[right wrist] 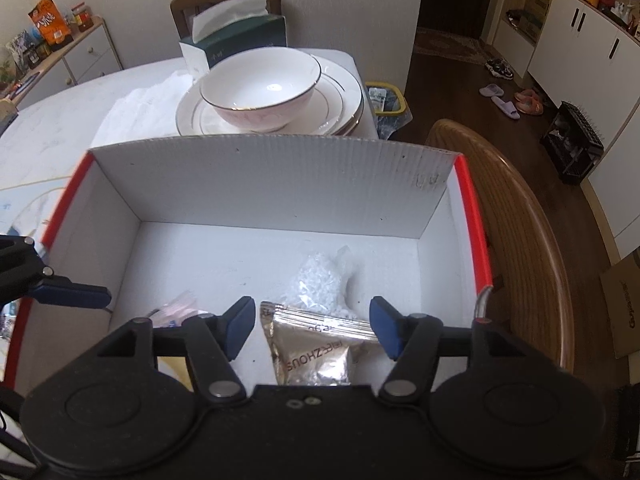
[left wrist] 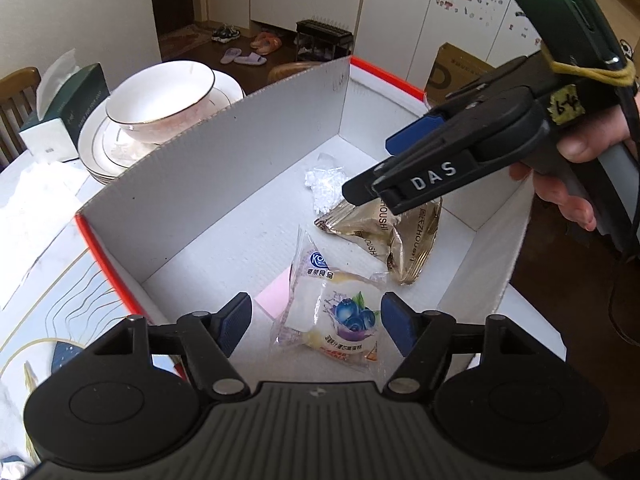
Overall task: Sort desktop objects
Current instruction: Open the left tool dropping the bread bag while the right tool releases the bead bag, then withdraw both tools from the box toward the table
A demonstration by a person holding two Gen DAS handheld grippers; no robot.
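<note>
A white cardboard box with red rims [left wrist: 240, 152] [right wrist: 272, 184] holds a blueberry snack packet [left wrist: 340, 316], a gold foil packet [left wrist: 384, 236] [right wrist: 320, 352], a clear bag of white beads [left wrist: 324, 184] [right wrist: 320, 280] and a pink paper [left wrist: 272, 296] [right wrist: 176, 308]. My left gripper [left wrist: 316, 328] is open above the blueberry packet, holding nothing. My right gripper [right wrist: 312, 328] is open above the gold packet, jaws on either side, not touching it; it also shows in the left wrist view [left wrist: 372, 184].
A white bowl [left wrist: 160, 100] [right wrist: 260, 88] sits on stacked plates [right wrist: 340, 92] behind the box, with a green tissue box [left wrist: 64, 116] [right wrist: 236, 36] beyond. A wooden chair back [right wrist: 520, 240] stands to the right of the box. The table edge is close on the right.
</note>
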